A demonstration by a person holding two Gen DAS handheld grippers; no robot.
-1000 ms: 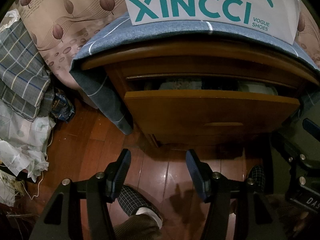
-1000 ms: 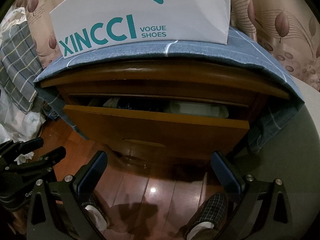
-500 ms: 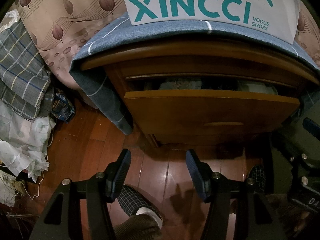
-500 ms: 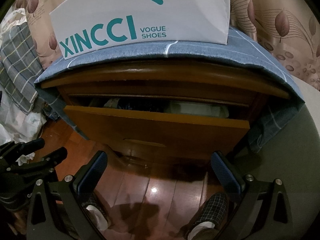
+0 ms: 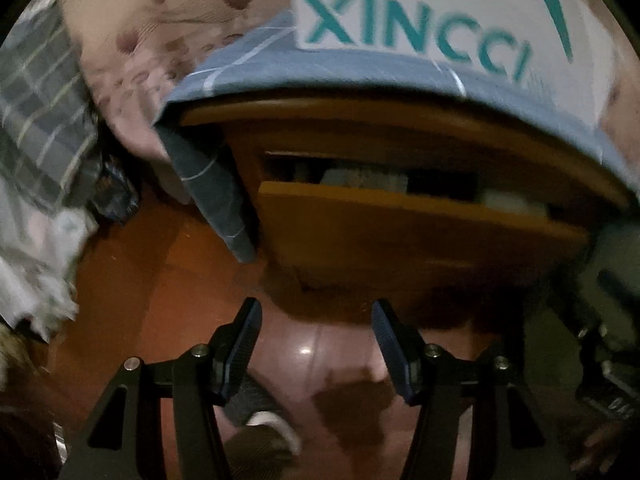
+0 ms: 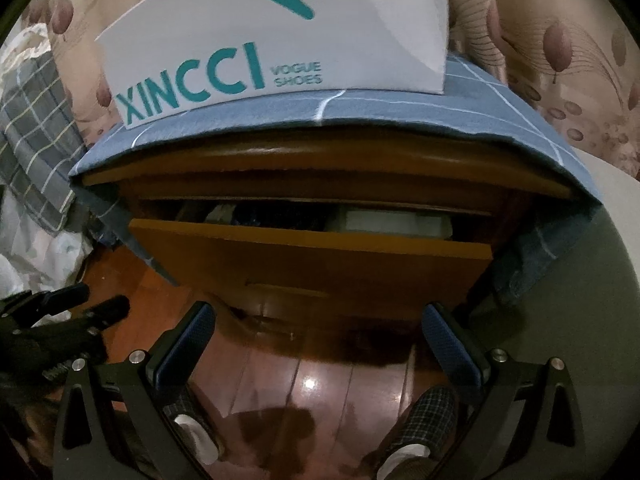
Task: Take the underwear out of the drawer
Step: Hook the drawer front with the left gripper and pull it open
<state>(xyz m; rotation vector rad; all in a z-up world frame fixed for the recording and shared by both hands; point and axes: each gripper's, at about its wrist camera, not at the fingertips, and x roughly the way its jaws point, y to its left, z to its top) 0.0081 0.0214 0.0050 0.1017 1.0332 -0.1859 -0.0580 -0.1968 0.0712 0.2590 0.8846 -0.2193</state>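
both of our grippers hang empty over the red-brown wooden floor [image 6: 320,376]. our left gripper [image 5: 316,320] has its jaws partway apart with nothing between them — our right gripper [image 6: 318,320] stands wider, also holding nothing. just ahead of the fingertips is the wooden nightstand [image 6: 320,160], its top drawer [image 6: 308,264] pulled part of the way out. in the gap above the drawer front we see folded underwear [image 6: 396,222] — pale cloth at the right, darker cloth [image 6: 280,216] toward the middle, none of it touched. a blue checked cloth [image 6: 460,108] covers the nightstand top and droops down both sides. on it sits a white xincci shoe box [image 6: 280,40]. our checked slippers [image 6: 424,420] show below the fingers. the left wrist view is blurred.
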